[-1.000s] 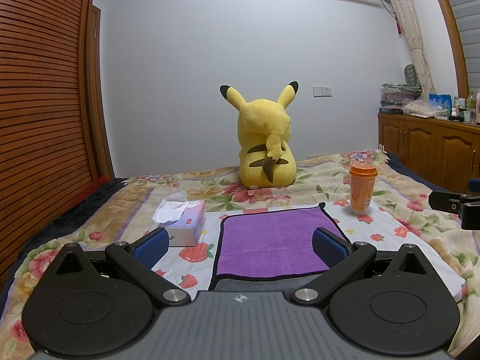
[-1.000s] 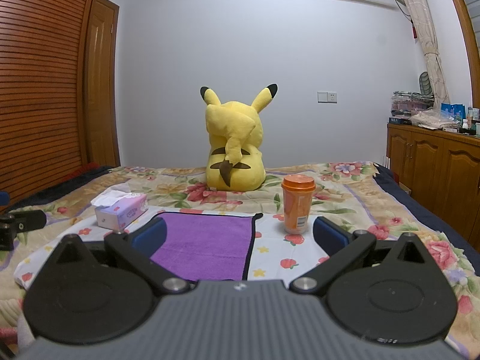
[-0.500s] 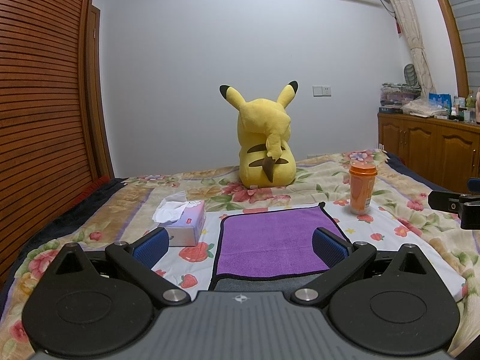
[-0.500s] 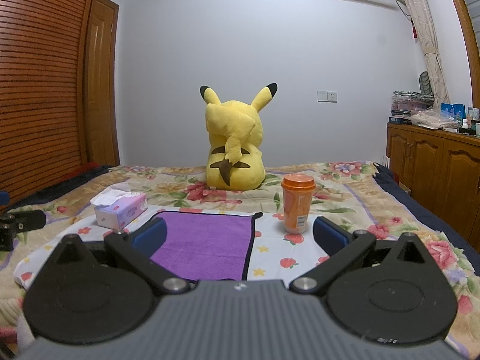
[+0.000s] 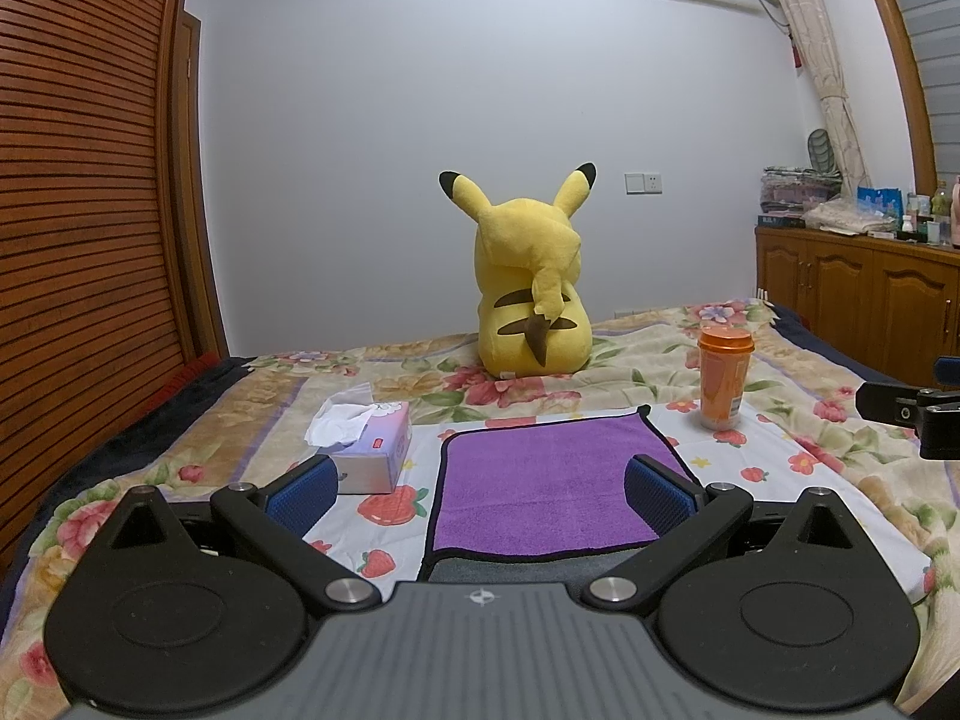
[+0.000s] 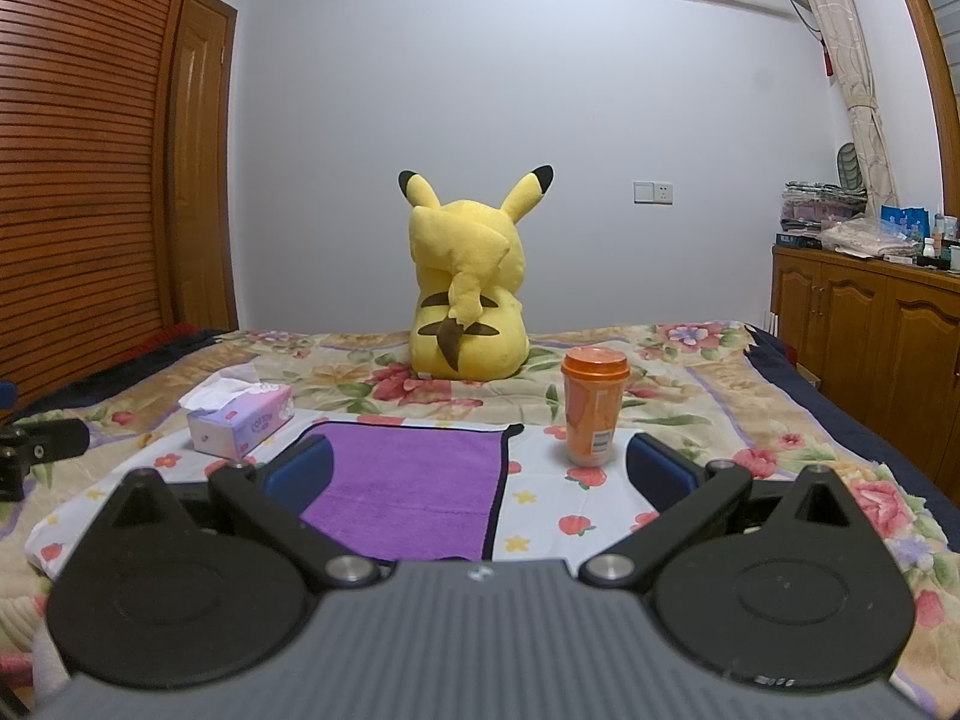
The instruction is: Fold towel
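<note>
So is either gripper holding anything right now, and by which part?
Nothing is held. The left gripper and right gripper are both open above the purple towel.

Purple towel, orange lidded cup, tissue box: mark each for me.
Purple towel (image 5: pixel 540 474): left wrist view, middle of its flat top.
Orange lidded cup (image 6: pixel 594 414): right wrist view, cup body.
Tissue box (image 5: pixel 375 459): left wrist view, box side.

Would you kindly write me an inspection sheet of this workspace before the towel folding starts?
Surface: bed with floral cover, strawberry-print sheet on it.
Job's things: purple towel lies flat on the sheet, ungripped.
Clutter: tissue box left of towel; orange cup right; Pikachu plush behind.
Grippers: left gripper and right gripper open, empty.
Cables: nothing seen.
Surroundings: wooden cabinet, slatted wardrobe.
</note>
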